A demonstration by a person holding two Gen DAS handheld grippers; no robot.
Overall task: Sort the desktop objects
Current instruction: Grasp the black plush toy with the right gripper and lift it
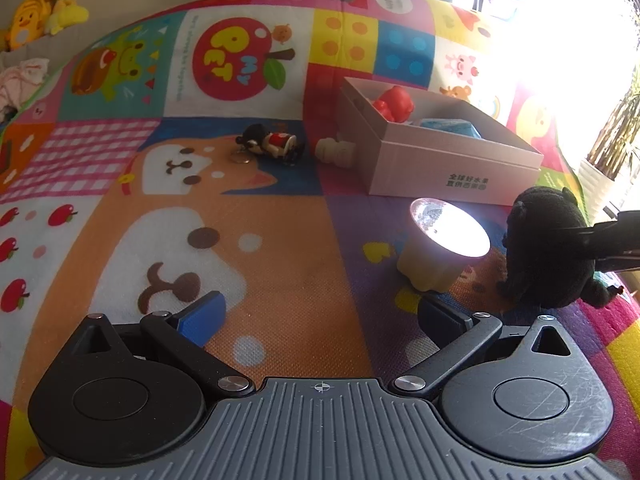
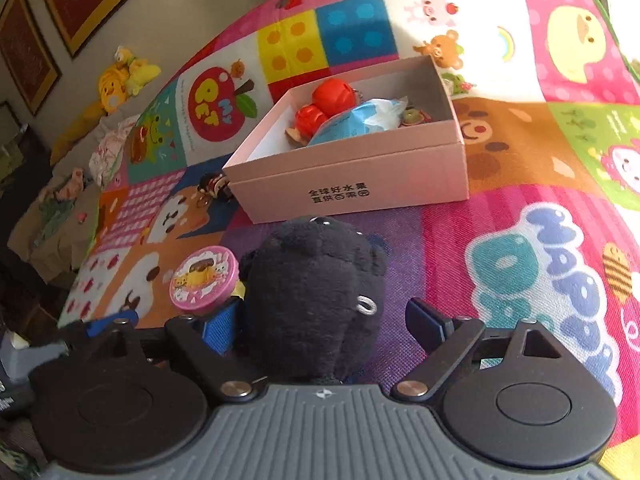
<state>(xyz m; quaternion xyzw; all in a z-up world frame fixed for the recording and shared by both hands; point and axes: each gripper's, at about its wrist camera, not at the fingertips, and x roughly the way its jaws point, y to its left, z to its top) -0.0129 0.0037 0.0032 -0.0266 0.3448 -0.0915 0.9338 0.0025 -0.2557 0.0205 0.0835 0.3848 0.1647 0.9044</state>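
Right wrist view: right gripper [image 2: 320,320] jaws are straddling the black plush toy [image 2: 316,292], right pad apart; left gripper [image 1: 320,316] jaws are gaping wide.

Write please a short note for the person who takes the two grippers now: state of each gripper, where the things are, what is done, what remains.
Left gripper: open, nothing between the jaws, above the mat.
Right gripper: jaws around the black plush toy; a gap shows at the right pad, so no firm grip yet.
Done: red toy, blue packet and a small green item lie in the pink box.
Left on the mat: black plush toy, pudding cup, keychain figure, small beige piece beside the box.
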